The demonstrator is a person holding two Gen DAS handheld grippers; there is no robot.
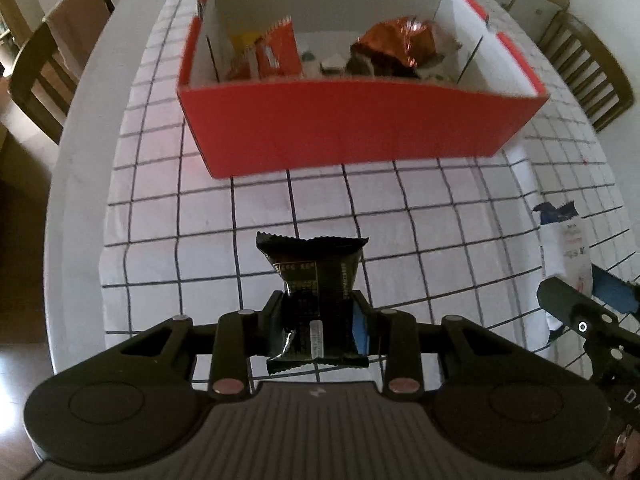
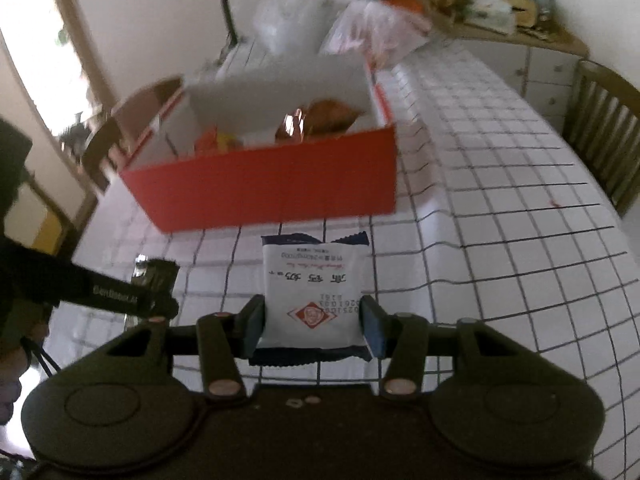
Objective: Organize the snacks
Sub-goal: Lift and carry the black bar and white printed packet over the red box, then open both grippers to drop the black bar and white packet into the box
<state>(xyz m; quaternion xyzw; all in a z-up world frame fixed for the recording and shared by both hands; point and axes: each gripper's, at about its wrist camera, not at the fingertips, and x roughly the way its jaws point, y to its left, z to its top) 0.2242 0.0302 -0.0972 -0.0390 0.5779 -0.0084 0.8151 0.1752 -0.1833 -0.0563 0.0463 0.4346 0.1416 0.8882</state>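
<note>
Before the red cardboard box (image 1: 360, 128), fingers pinch crinkly, seemingly foil packets.

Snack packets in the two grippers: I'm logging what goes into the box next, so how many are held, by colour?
Black packet, in the left gripper: 1
White packet, in the right gripper: 1
Total: 2, neither in the red box yet.
</note>
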